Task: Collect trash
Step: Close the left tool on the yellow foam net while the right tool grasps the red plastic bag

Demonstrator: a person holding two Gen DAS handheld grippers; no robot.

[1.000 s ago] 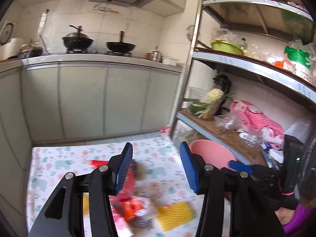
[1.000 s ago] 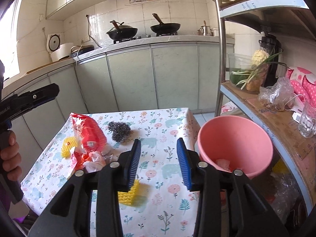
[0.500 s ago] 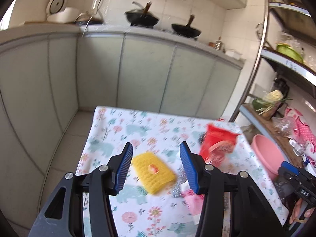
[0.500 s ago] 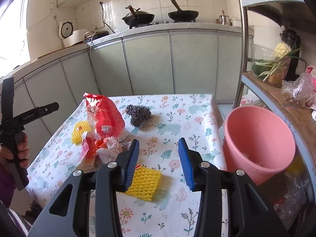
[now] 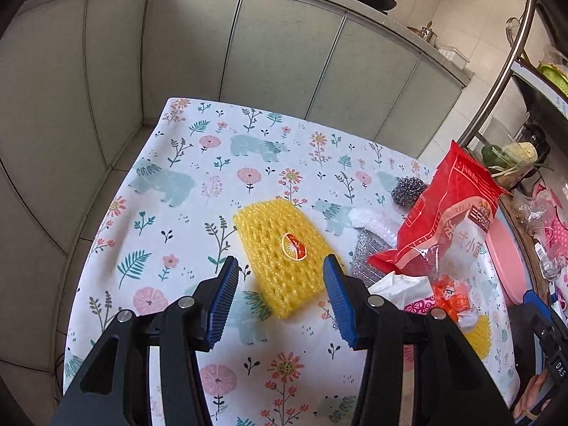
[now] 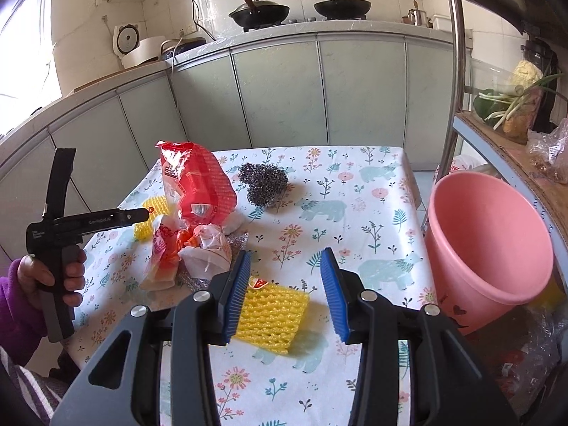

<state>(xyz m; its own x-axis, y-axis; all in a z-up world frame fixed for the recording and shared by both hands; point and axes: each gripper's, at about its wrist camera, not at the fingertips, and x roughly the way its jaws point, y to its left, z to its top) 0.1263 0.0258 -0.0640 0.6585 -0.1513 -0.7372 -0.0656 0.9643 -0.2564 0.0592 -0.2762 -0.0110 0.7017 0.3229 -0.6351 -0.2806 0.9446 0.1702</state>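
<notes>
Two grippers hanging wide open | left gripper framing yellow foam net, lower centre | light, squashy: pinching its edges should hold.

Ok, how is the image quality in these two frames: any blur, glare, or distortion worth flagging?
Left wrist view: sharp, with strong fisheye bending of the cabinets; the yellow foam net casts a soft shadow on the tablecloth. Right wrist view: also sharp; the window at upper left is blown out, and the pink bucket and the table edges bow toward the rim.
</notes>
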